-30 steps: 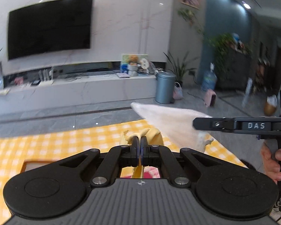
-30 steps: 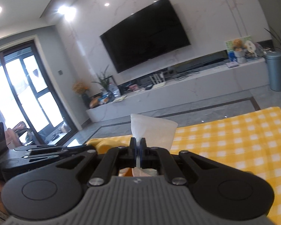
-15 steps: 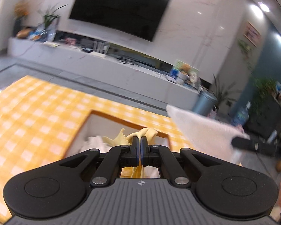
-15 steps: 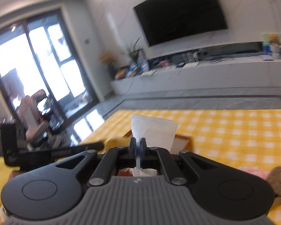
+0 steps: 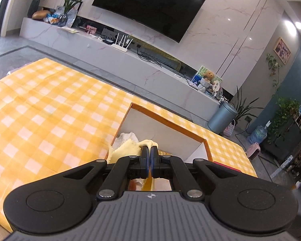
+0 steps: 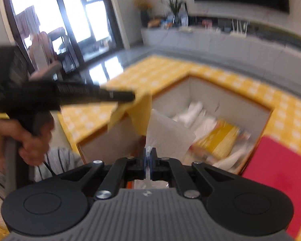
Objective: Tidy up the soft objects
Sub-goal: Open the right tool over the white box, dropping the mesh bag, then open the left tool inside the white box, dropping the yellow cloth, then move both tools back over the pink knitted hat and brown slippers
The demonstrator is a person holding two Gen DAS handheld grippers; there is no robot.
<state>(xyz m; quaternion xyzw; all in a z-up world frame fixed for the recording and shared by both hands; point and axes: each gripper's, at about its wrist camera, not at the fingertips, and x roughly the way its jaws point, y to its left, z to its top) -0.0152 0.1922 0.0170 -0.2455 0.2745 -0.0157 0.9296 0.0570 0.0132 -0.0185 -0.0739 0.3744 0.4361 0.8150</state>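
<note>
My left gripper [image 5: 149, 149] is shut on a yellow cloth [image 5: 128, 149] and holds it over the near edge of an orange-rimmed box [image 5: 166, 121] with white walls. In the right wrist view the left gripper [image 6: 130, 96] holds that yellow cloth [image 6: 142, 118] hanging over the box's left corner. My right gripper [image 6: 149, 152] is shut on a white cloth [image 6: 168, 138], held above the box [image 6: 226, 90]. The box holds white cloths [image 6: 192, 112] and a yellow item [image 6: 220, 138].
The box stands on a table with a yellow checked cloth [image 5: 50, 108]. A red flat item [image 6: 277, 172] lies right of the box. Beyond the table are a TV wall, a low cabinet and a grey bin [image 5: 221, 118].
Both grippers have swung down and toward the box, each still holding its cloth. The right wrist view now looks into the box and is blurred by motion.
</note>
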